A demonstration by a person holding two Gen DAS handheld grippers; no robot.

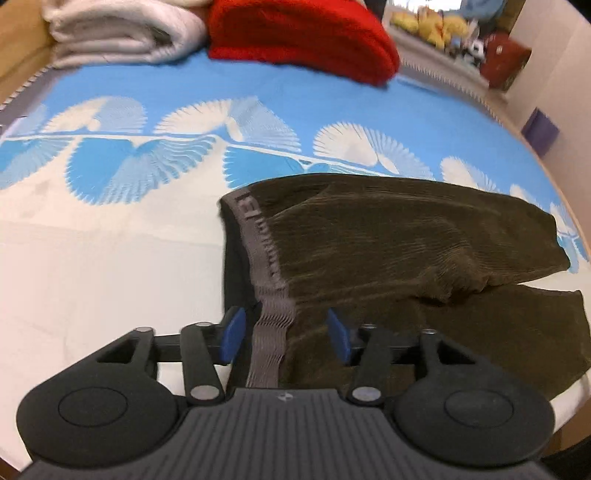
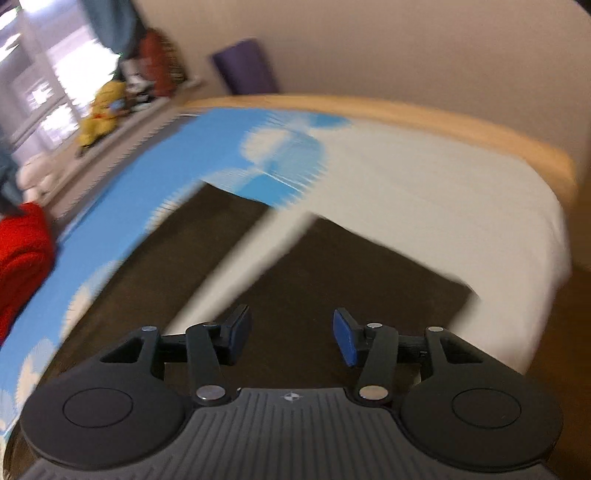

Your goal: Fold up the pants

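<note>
Dark olive short pants [image 1: 399, 251] with a grey elastic waistband [image 1: 271, 295] lie flat on the bed, waistband to the left, two legs spread to the right. My left gripper [image 1: 284, 334] is open, its blue pads on either side of the near end of the waistband, just above the cloth. In the blurred right wrist view the two pant legs [image 2: 332, 280] run away from me with a strip of sheet between them. My right gripper [image 2: 291, 338] is open and empty above the near leg.
The bed has a blue and white patterned sheet [image 1: 147, 229]. A folded white towel [image 1: 122, 33] and a red garment [image 1: 303, 37] lie at its far side. Soft toys [image 1: 436, 26] sit on a ledge beyond. The wooden bed frame [image 2: 443, 122] borders the right.
</note>
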